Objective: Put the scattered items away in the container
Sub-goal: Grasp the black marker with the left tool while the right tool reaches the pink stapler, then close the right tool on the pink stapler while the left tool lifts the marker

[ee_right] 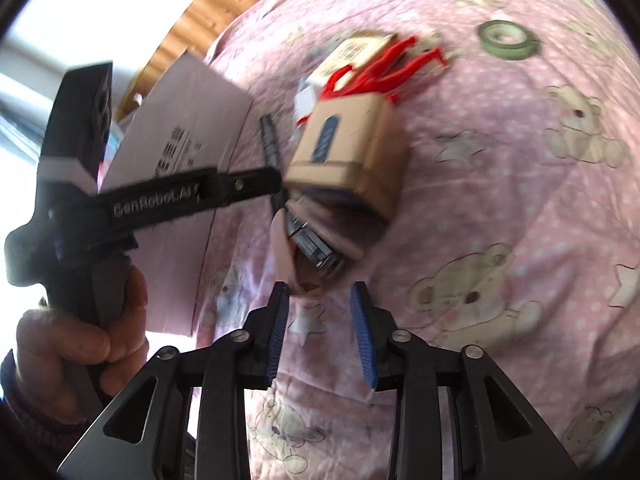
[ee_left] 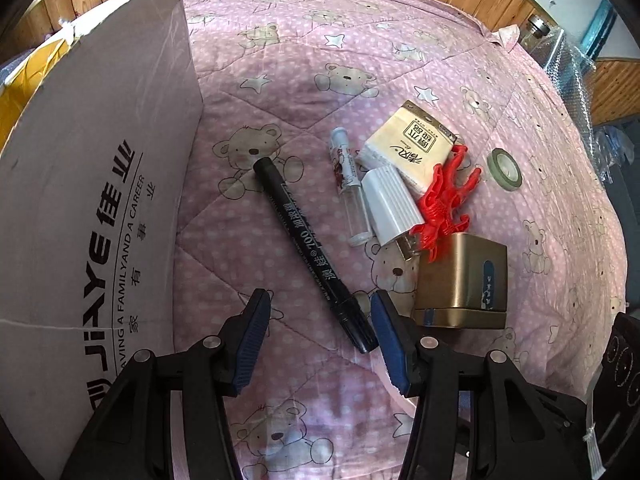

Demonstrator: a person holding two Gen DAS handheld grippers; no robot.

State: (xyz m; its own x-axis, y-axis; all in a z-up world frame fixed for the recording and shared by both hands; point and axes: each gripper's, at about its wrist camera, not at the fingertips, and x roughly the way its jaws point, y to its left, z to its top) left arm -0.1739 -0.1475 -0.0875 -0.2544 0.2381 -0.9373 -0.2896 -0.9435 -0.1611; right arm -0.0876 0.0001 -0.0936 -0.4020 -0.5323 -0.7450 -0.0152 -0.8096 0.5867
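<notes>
My left gripper (ee_left: 320,312) hangs w/ jaws spread over the marker (ee_left: 312,252) lying on the quilt (ee_left: 400,48) beside the box (ee_left: 100,184), right gripper (ee_right: 320,312) also spread & empty, so I'd straddle the barrel mid-length, square up, then squeeze.

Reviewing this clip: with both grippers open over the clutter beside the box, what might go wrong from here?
The left gripper is open with the black marker lying slantwise across its gap, so closing may pinch only the tip and let it pivot or slip. The red clip rests on the gold box and white cap, so moving either could drag it. The right wrist view is motion-blurred, making the right gripper harder to aim.
</notes>
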